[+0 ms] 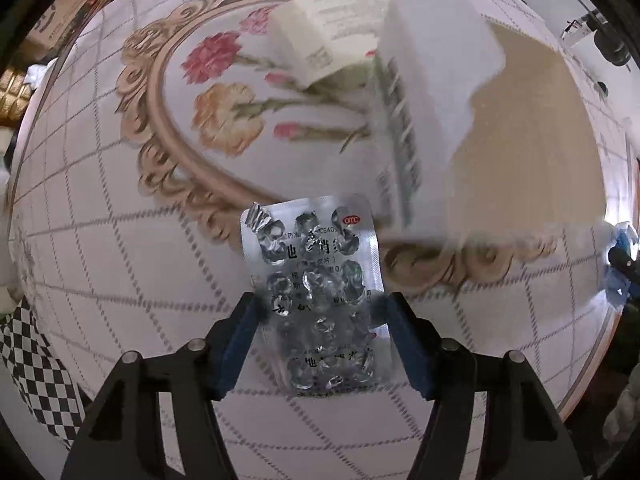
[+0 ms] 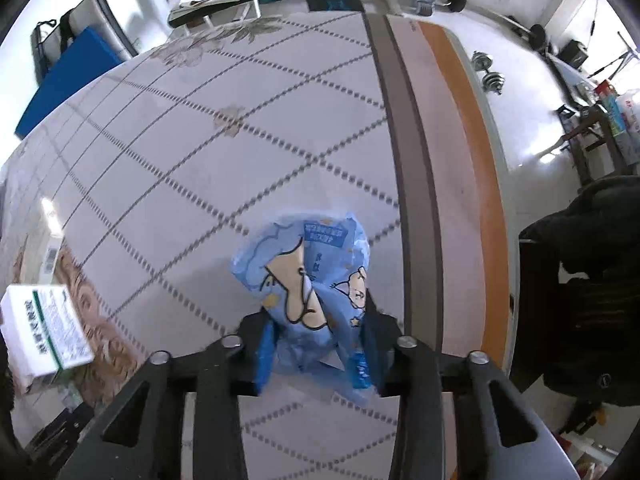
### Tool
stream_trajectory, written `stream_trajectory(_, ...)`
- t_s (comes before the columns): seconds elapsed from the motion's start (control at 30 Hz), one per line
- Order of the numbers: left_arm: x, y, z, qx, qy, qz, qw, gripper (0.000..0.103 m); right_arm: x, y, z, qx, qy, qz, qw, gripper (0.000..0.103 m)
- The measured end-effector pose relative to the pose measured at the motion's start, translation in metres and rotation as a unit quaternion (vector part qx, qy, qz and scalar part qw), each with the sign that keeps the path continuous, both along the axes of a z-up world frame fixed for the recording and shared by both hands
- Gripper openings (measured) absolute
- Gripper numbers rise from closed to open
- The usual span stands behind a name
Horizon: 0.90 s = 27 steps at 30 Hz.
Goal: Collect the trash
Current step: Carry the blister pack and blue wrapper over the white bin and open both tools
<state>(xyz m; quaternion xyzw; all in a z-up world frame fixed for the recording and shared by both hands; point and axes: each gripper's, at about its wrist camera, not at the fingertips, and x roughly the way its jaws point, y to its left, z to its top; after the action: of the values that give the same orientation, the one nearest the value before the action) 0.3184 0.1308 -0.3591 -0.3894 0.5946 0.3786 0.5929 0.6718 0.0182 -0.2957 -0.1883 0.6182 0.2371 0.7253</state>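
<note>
**A:** Status on the trash pickup?

**B:** Both grippers point down at the table (image 1: 120, 240). Left gripper (image 1: 318, 320) has its blue pads on the two long edges of the blister pack (image 1: 316, 280) — clenched on it as far as I can see. The pack lies flat on the tablecloth, pockets popped and crushed. Right gripper (image 2: 318, 340) is clamped tight on the blue wrapper (image 2: 308, 272), bunched up between the fingers, near the table's edge.

**A:** Risks?

**B:** Left one mostly. The pack is thin, stiff foil held only by its edges — it could bow or pop out sideways on the lift, and I can't tell how much pad overlap there is. The wrapper is soft film; the grip is on a crumpled fold, so it may slide out if swung fast. The loose end could also drag on the cloth.

**A:** Anything else in the way?

**B:** Two cartons beyond the pack, a cream box (image 1: 320, 40) and a white box (image 1: 432, 80), the white one blurred. A careless swing of the left gripper could clip them.

**A:** Bin? Contents?

**B:** No bin or bag in either view, so nothing to report inside one. Can't tell whether the boxes are empty or full.
</note>
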Motion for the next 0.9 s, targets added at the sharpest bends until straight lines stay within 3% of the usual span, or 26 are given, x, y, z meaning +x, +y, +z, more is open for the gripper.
stream_trajectory(0.2,-0.045,-0.028,0.026,0.021,-0.010,0.006,0.9997,0.062,-0.059,-0.018,0.014,0.037,0.036,0.041,0.998,0.030)
stream_trajectory(0.4,-0.088,-0.060,0.081,0.072,-0.031,-0.006,0.9969,0.062,-0.138,-0.046,0.033,0.067,0.068,0.084,0.992,0.029)
stream_trajectory(0.6,-0.127,-0.087,0.132,0.125,-0.065,-0.013,0.9899,0.062,-0.227,-0.073,0.060,0.093,0.057,0.129,0.986,0.028)
stream_trajectory(0.77,-0.167,-0.100,0.146,0.157,-0.094,-0.020,0.9829,0.062,-0.307,-0.097,0.098,0.119,0.032,0.148,0.981,0.028)
stream_trajectory(0.9,-0.211,-0.127,0.157,0.167,-0.110,-0.026,0.9795,0.062,-0.366,-0.120,0.107,0.125,0.022,0.151,0.980,0.028)
